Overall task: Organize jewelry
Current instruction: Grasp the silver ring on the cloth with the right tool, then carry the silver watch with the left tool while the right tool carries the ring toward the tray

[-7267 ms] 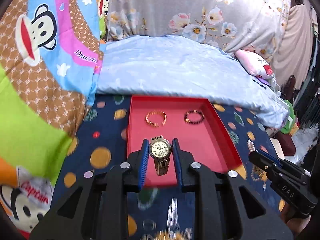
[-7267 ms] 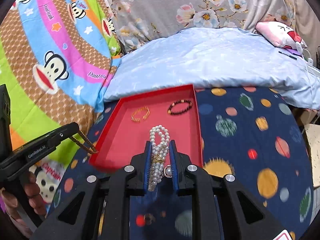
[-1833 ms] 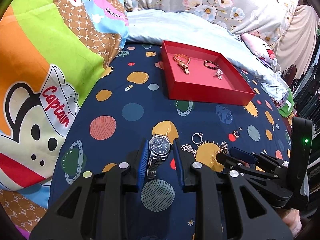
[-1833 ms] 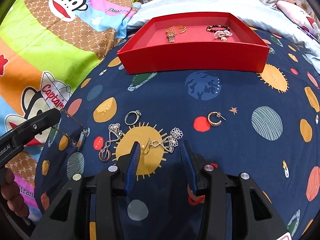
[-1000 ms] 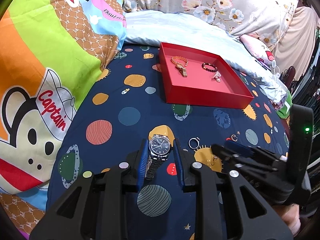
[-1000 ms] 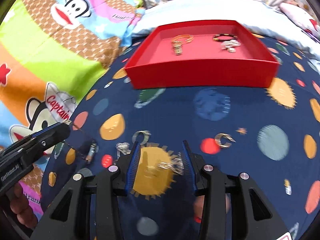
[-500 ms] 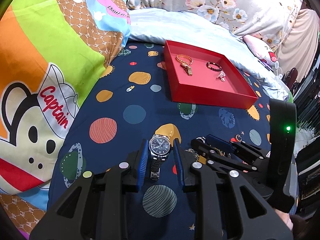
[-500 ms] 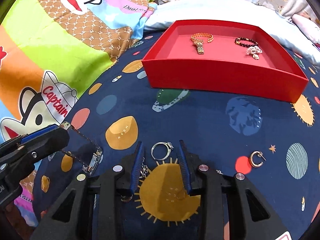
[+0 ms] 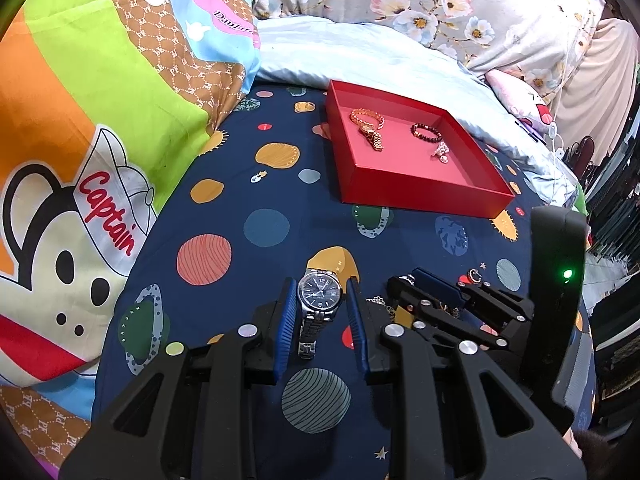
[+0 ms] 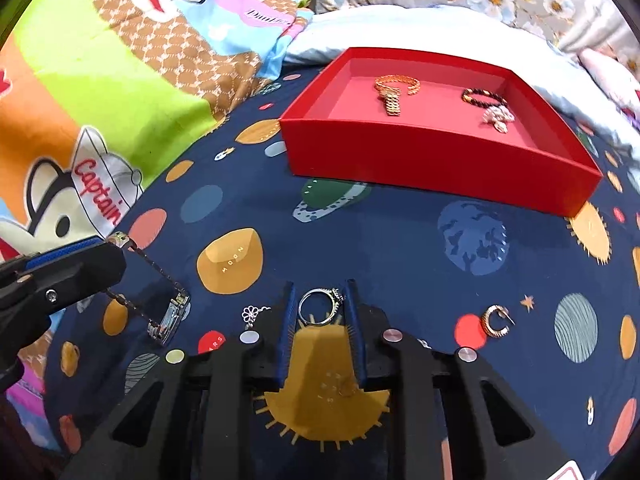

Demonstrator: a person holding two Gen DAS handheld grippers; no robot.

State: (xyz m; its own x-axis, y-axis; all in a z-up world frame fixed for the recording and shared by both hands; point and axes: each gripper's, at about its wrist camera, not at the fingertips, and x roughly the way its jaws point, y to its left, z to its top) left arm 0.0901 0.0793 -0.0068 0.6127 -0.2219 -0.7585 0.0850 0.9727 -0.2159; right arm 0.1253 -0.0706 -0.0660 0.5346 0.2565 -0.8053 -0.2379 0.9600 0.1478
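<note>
Closed in since half a second ago: right gripper [image 10: 321,307], blue-padded fingers now bracketing the silver stone-set ring [image 10: 319,307] on the navy planet-print bedspread [image 10: 400,240], pads at the ring's sides, though whether truly pinching or merely touching cannot be told. Just left of those fingers, a small silver flower-shaped charm [image 10: 251,313]; to the right, well apart, a gold hoop earring [image 10: 495,321] beside a red dot in the print. Left gripper [image 9: 321,300] clamped on the silver steel-band watch with dark blue dial [image 9: 320,295], dial facing up between the blue pads, band hanging down toward the bedspread; same watch seen edge-on in the right view, dangling from the left gripper at the left edge. Farther out, a shallow red rectangular tray [image 10: 432,156] resting on the bedspread, holding a gold link watch [image 10: 394,92] at its far left, a dark beaded bracelet [image 10: 482,98] at its far right, and a pale pearl cluster [image 10: 497,115] touching the bracelet's near side. Beyond the tray, a light blue quilt [image 9: 360,52]; to the left, a bright cartoon-monkey blanket [image 9: 100,120].
</note>
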